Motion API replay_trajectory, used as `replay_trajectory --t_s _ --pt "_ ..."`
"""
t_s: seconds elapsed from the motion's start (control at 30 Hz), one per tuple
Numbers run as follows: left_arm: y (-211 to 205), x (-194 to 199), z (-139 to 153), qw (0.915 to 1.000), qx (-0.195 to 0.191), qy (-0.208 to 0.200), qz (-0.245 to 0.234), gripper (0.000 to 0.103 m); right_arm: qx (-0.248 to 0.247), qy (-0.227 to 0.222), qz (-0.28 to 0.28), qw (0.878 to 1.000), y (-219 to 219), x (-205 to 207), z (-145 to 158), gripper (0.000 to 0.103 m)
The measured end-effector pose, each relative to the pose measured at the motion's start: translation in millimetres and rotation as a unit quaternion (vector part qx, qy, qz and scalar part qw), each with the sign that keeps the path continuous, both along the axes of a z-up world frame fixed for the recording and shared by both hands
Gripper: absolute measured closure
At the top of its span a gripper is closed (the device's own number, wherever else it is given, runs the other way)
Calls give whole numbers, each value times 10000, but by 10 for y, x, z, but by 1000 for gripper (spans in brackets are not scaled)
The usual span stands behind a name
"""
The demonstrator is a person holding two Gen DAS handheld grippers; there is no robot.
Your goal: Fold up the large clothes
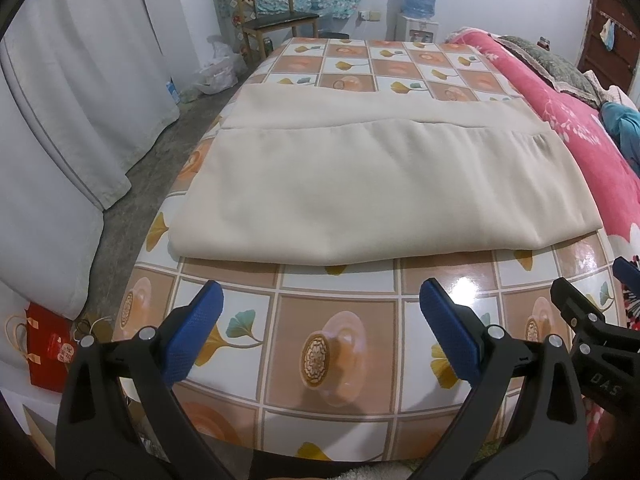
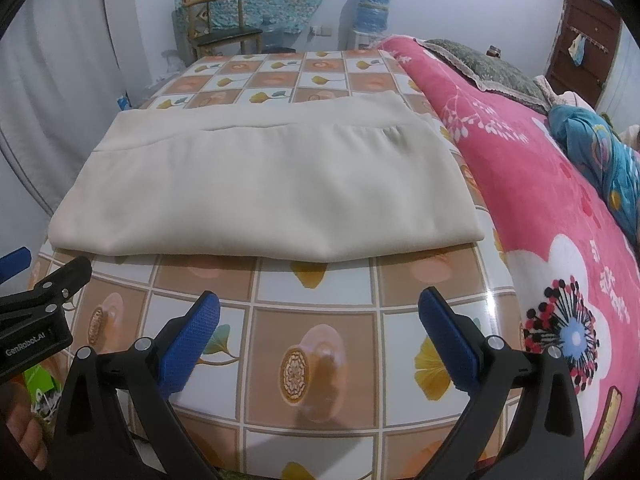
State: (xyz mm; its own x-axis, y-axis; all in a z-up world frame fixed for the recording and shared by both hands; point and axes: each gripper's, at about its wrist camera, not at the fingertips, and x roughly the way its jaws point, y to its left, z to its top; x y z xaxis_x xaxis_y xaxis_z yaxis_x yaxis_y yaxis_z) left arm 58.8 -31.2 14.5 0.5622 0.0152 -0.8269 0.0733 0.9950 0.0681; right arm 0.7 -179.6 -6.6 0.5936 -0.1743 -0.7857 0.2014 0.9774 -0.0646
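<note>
Can't see much of what's under the top layer: the cream garment [image 1: 384,184] is folded into a flat rectangle, and only a strip of a lower layer sticks out past its far edge. Fisheye bends everything at the borders, and the stuff on the floor to the left is too blurry to call.

Left gripper [image 1: 320,320] has its jaws spread wide, holding nothing, hovering over bare tabletop [image 1: 340,360] just short of the garment's near fold. Right gripper [image 2: 320,320] is the same deal, wide apart and empty, beside the left one.

The garment sits mid-tabletop, with patterned cloth showing in front and behind. Its right edge runs close to the pink blanket [image 2: 540,200], and its left corner reaches the tabletop's left edge.
</note>
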Motion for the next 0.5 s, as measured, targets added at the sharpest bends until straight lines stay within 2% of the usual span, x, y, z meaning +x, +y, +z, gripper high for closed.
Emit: replay_trajectory --t_s 0.5 --pt "-12 -3 1 10000 -7 -1 3 8 0 17 -17 10000 -14 -12 -7 6"
